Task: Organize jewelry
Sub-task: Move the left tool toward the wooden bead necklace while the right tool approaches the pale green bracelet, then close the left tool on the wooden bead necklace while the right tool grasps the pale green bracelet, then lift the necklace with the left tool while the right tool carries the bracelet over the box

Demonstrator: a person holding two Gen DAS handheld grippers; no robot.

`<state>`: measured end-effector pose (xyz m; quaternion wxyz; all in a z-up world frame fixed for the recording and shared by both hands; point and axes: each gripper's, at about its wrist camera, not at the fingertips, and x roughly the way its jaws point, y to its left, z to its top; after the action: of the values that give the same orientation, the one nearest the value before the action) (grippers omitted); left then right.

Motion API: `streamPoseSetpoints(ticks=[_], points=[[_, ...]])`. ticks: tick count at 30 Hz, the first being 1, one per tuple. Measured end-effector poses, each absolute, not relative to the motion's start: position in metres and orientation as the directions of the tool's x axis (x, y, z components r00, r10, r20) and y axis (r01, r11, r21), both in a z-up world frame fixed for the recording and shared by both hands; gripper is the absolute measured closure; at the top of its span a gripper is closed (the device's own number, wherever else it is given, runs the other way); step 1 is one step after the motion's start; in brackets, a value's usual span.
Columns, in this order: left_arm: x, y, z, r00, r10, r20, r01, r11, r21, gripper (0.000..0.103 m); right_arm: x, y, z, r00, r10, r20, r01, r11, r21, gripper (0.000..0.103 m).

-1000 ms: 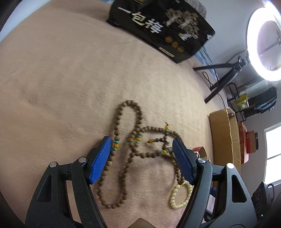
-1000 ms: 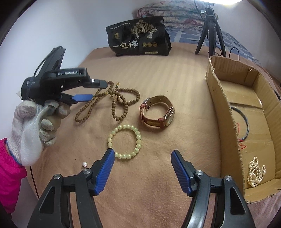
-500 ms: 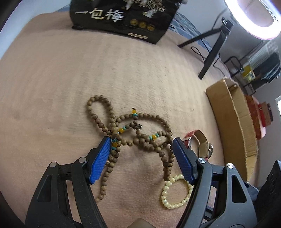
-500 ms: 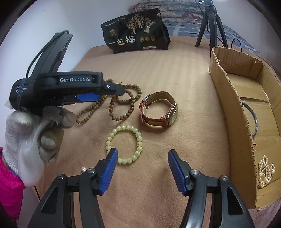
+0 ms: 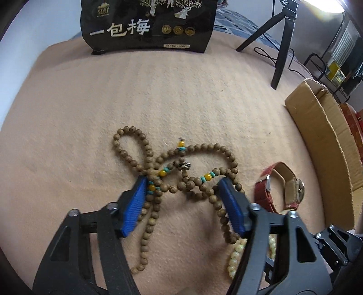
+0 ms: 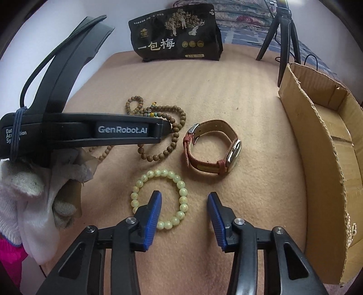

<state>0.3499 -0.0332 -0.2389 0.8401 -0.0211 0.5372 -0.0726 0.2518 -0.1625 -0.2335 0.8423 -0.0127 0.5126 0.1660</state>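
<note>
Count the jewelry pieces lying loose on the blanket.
3: the wooden bead necklace farthest back, the red-strap watch to its right, the pale bead bracelet nearest. The left tool may hide smaller pieces.

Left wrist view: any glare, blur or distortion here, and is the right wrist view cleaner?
Left wrist view: bright light flare at the top right corner, fisheye bending at the edges, brown wooden bead necklace sharp. Right wrist view: no flare, same fisheye curvature on the cardboard box, pale green bead bracelet in focus.
</note>
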Motion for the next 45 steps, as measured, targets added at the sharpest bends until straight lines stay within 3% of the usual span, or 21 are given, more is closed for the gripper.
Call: streamPoseSetpoints(ticks=[4, 8, 11, 15, 31, 45], points=[[0.354, -0.028, -0.238, 0.432, -0.124, -0.893, 0.076, 0.992, -0.101, 0.083, 0.253, -0.159, -0.237, 0.426, 0.246, -0.871, -0.298, 0.947, 0.121, 0.059], [0.352, -0.022, -0.24, 0.446, -0.133, -0.885, 0.077, 0.991, -0.11, 0.091, 0.255, -0.154, -0.24, 0.43, 0.224, -0.875, -0.314, 0.945, 0.088, 0.059], [0.349, -0.019, -0.24, 0.45, -0.146, -0.881, 0.079, 0.989, -0.123, 0.092, 0.257, -0.149, -0.241, 0.437, 0.201, -0.877, -0.33, 0.942, 0.051, 0.066], [0.344, -0.013, -0.237, 0.459, -0.16, -0.874, 0.068, 0.987, -0.145, 0.092, 0.257, -0.144, -0.24, 0.442, 0.197, -0.875, -0.356, 0.934, 0.031, 0.097], [0.299, 0.022, -0.178, 0.562, -0.189, -0.805, 0.048, 0.979, -0.196, 0.093, 0.223, -0.156, -0.205, 0.504, 0.288, -0.815, -0.372, 0.923, 0.096, 0.098], [0.274, 0.024, -0.117, 0.63, -0.237, -0.74, 0.081, 0.967, -0.241, 0.093, 0.195, -0.191, -0.142, 0.591, 0.319, -0.741, -0.336, 0.932, 0.133, 0.098]])
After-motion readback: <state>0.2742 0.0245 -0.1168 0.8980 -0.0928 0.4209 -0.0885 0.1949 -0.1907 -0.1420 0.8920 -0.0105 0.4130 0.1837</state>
